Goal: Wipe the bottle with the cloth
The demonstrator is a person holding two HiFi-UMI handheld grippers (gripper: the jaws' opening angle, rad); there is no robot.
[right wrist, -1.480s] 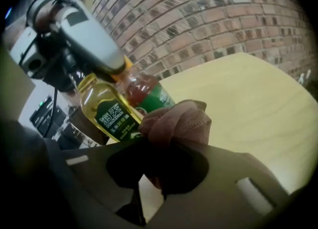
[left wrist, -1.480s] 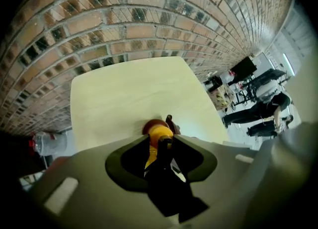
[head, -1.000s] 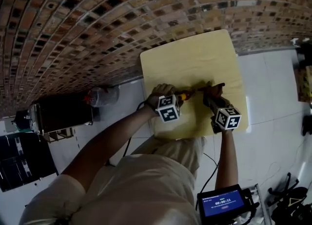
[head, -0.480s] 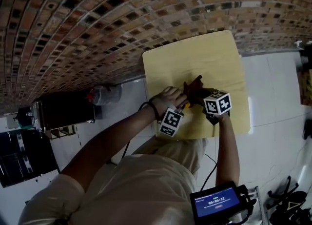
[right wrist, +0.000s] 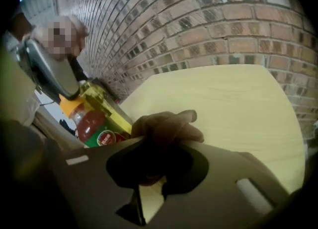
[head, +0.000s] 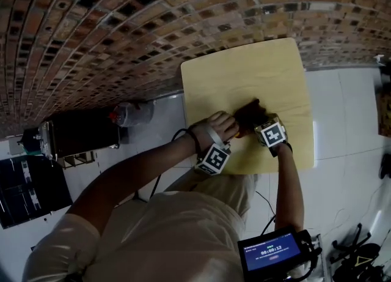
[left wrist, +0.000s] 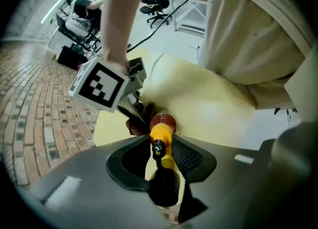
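Left hand-held gripper (left wrist: 160,147) clamps bottle (right wrist: 93,123) by cap (left wrist: 160,134), axis along jaws; right hand-held gripper (right wrist: 158,159) pinches cloth (right wrist: 169,126).

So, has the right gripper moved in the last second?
Yes. Against the table, the right gripper has shifted from near the front right corner inward, toward the middle.

Brown cloth (right wrist: 166,126) seemingly pressed against orange-capped red bottle (right wrist: 93,123).

right gripper view: bottle (right wrist: 97,123) cap end partly behind left tool (right wrist: 69,91), label print unreadable; cloth (right wrist: 166,126) lower part sunk in right tool (right wrist: 156,161) | head view: bottle lost under left hand (head: 215,126) and cloth | screen (head: 273,254) text too small
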